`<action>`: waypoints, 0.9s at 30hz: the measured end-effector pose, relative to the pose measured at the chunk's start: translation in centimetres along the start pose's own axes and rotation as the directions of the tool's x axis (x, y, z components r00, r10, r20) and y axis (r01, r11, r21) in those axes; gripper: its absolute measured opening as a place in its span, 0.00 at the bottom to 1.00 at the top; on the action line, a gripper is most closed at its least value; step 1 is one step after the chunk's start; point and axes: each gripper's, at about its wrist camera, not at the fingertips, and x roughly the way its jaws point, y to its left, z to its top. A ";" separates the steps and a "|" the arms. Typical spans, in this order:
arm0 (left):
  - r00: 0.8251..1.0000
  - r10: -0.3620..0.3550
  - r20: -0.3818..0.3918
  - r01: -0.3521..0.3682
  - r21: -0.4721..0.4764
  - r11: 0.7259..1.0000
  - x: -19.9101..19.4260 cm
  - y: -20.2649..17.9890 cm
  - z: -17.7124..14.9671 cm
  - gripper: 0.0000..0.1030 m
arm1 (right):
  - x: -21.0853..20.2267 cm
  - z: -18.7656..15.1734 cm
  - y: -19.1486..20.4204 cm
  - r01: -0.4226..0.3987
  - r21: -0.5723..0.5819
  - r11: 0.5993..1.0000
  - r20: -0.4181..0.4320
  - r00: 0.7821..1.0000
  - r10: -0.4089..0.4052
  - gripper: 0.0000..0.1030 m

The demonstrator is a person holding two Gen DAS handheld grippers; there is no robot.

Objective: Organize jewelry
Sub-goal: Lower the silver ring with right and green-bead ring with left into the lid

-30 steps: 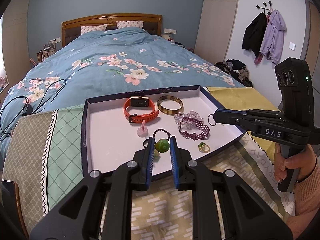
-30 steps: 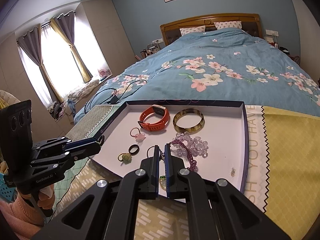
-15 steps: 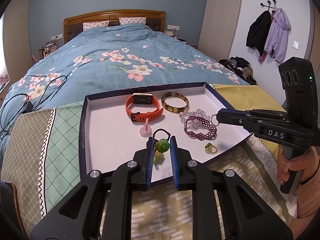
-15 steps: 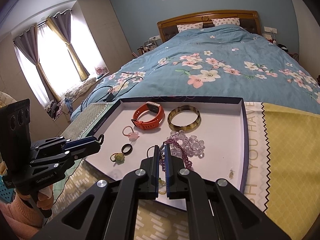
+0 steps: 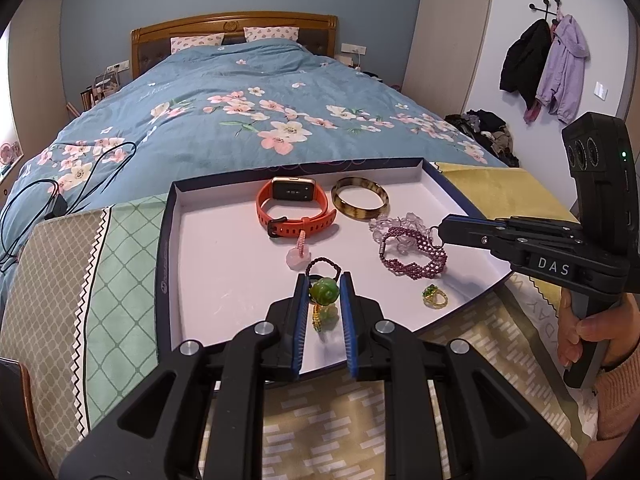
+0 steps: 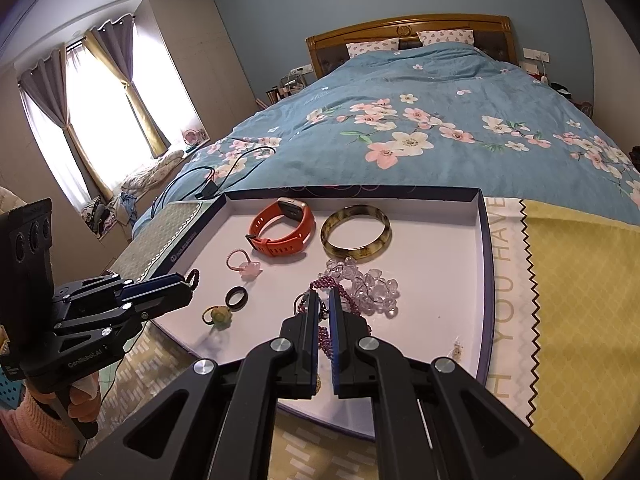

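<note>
A white tray (image 5: 224,264) with a dark rim holds jewelry. My left gripper (image 5: 324,284) is shut on a green bead ring (image 5: 323,290), raised just above the tray floor. In the right wrist view that ring (image 6: 219,315) seems to lie on the tray, beside a black ring (image 6: 236,297). My right gripper (image 6: 325,300) is nearly shut, hovering over a purple beaded bracelet (image 6: 325,334); in the left wrist view its tip (image 5: 442,231) touches the bracelet's metal clasp ring (image 5: 433,237). A clear bead bracelet (image 6: 370,286) lies beside it.
The tray also holds an orange watch (image 5: 294,208), a tortoiseshell bangle (image 5: 359,204), a pink flower ring (image 5: 299,254), a dark beaded ring (image 5: 323,266) and a gold ring with a green stone (image 5: 434,298). A patterned cloth (image 5: 80,264) lies under the tray, the bed (image 5: 248,120) behind.
Both grippers have drawn back a little toward me and risen. The green bead ring stays between my left fingers. The right gripper stays at the purple bracelet's clasp.
</note>
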 end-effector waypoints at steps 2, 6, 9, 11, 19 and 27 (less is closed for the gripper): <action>1.000 0.002 -0.006 -0.002 -0.001 1.000 0.3 0.0 0.0 0.16 | 0.2 0.0 -0.1 0.004 0.002 1.000 -0.004 1.000 -0.004 0.03; 1.000 0.003 -0.014 -0.003 -0.003 1.000 0.7 0.0 -0.1 0.16 | 0.8 0.0 -0.2 0.010 0.004 1.000 -0.017 1.000 -0.010 0.03; 1.000 0.005 -0.020 -0.005 -0.004 1.000 1.1 0.0 -0.2 0.16 | 1.0 -0.1 -0.2 0.012 0.005 1.000 -0.023 1.000 -0.012 0.03; 1.000 0.006 -0.022 -0.006 -0.004 1.000 1.2 0.0 -0.2 0.16 | 1.1 -0.2 -0.2 0.013 0.004 1.000 -0.026 1.000 -0.013 0.03; 0.999 0.011 -0.033 -0.012 -0.009 1.000 1.7 0.1 -0.3 0.16 | 1.6 -0.2 -0.1 0.026 0.000 1.000 -0.038 0.999 -0.026 0.04; 0.999 0.018 -0.050 -0.019 -0.017 1.000 2.4 0.2 -0.6 0.16 | 2.2 -0.4 -0.2 0.044 0.001 0.999 -0.057 0.997 -0.044 0.04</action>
